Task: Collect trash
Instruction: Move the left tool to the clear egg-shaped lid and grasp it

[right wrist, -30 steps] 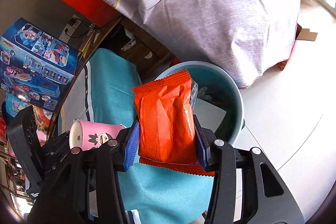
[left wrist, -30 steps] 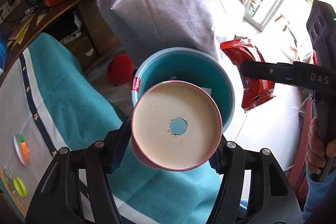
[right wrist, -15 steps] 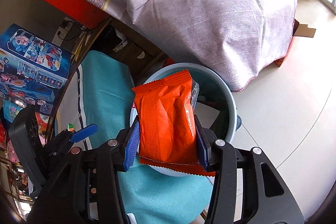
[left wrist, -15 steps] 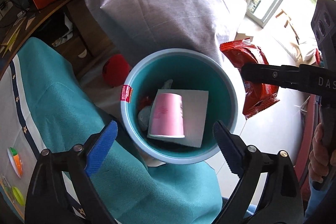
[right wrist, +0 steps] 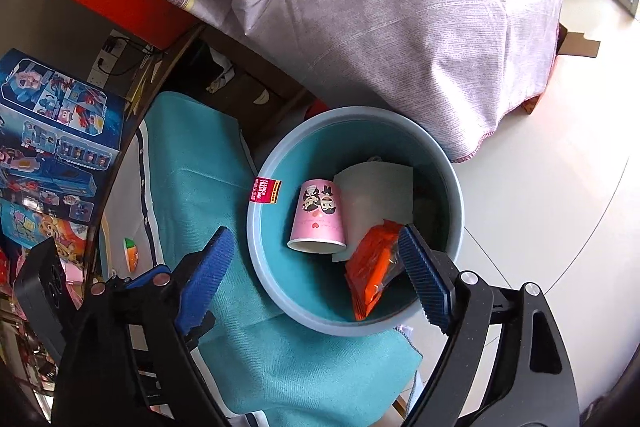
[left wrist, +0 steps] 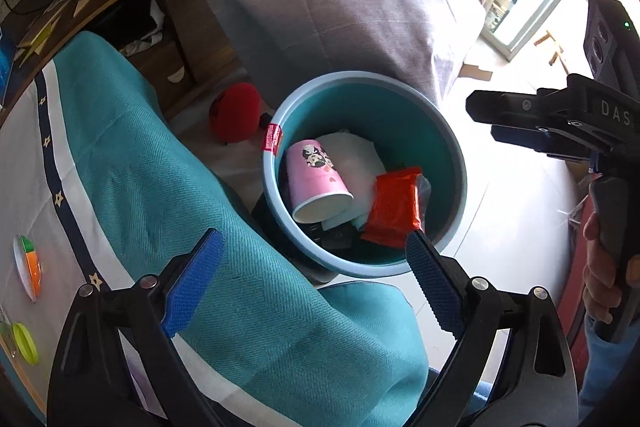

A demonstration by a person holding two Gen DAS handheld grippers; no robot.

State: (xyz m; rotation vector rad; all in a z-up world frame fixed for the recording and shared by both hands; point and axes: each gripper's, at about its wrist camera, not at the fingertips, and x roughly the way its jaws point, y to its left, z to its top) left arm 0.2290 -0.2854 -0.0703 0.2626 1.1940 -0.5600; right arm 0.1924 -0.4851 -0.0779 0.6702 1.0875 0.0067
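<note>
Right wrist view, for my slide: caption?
Open right gripper above the bin holding pink cup and orange wrapper.

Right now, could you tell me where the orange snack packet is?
In both wrist views, the orange snack packet lies inside the blue bin, right of the pink cup.

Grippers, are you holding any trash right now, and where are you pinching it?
Nothing is held. The left gripper and right gripper are both open and empty. The pink cup and orange wrapper lie loose inside the blue bin.

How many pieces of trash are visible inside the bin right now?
3 clear ones in the bin: a pink paper cup lying left, white paper beneath it, an orange wrapper on the right. Dark items underneath may be more.
</note>
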